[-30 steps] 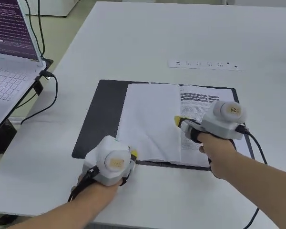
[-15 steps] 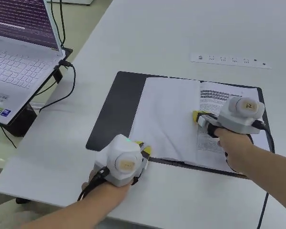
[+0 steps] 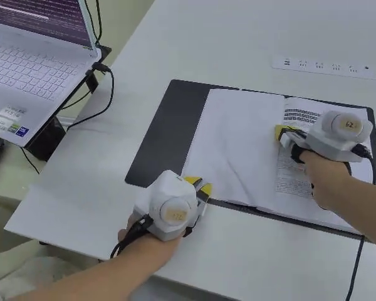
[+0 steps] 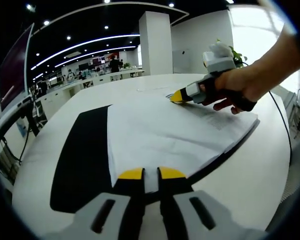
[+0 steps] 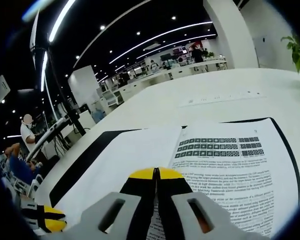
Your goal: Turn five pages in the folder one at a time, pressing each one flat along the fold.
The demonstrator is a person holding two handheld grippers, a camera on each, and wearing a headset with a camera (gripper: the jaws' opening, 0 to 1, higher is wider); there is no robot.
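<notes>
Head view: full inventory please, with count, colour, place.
table: 1, white, under everything
folder: 1, black, open at table centre
blank page: 1, white, lying across the folder's middle
printed page: 1, white with black text, folder's right half
laptop: 1, silver, open, far left
cable: 1, black, plugged into laptop's side
power strip: 1, white, far right on table
left gripper: 1, white with yellow tips, folder's near edge, jaws slightly apart
right gripper: 1, same colours, shut, tips at the fold

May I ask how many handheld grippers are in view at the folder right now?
2. The left gripper is at the folder's near edge, by the blank page; the right gripper is over the printed page, near the fold.
</notes>
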